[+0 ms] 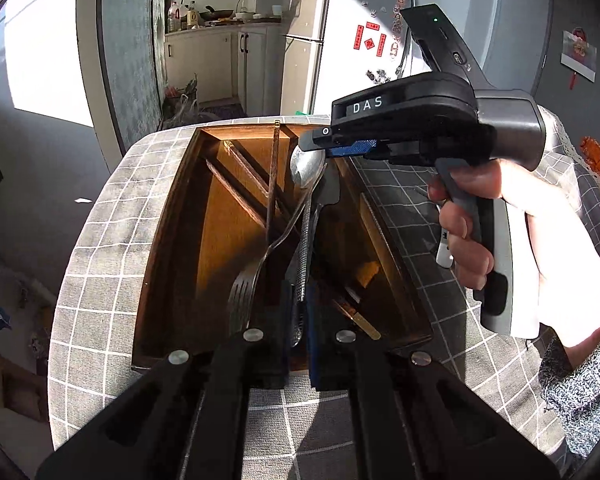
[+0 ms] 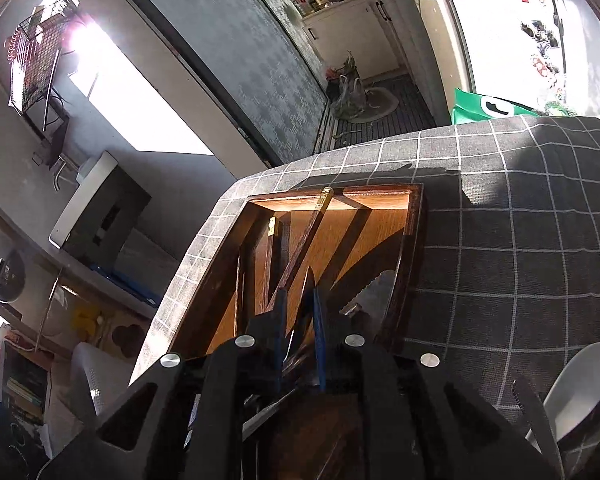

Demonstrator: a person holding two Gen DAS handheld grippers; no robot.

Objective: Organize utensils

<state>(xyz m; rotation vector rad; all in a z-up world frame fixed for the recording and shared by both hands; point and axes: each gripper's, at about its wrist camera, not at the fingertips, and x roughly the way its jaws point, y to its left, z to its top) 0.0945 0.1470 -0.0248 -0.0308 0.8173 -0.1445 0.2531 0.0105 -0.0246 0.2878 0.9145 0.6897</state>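
A wooden utensil tray (image 1: 172,216) with compartments sits on a grey checked tablecloth. My left gripper (image 1: 298,320) is shut on the textured handle of a metal spoon (image 1: 306,164), whose bowl points away over the tray. A metal fork (image 1: 242,296) and dark wooden chopsticks (image 1: 240,184) lie in the tray. My right gripper (image 1: 340,144), hand-held, reaches in from the right with its tip at the spoon bowl. In the right wrist view its fingers (image 2: 319,344) stand close around a metal piece over the tray (image 2: 414,216); chopsticks (image 2: 304,240) lie beyond.
A white spoon (image 2: 580,384) and a serrated knife (image 2: 536,420) lie on the cloth right of the tray. The table edge (image 1: 100,200) falls off on the left. A fridge (image 1: 340,40) and kitchen counter stand beyond.
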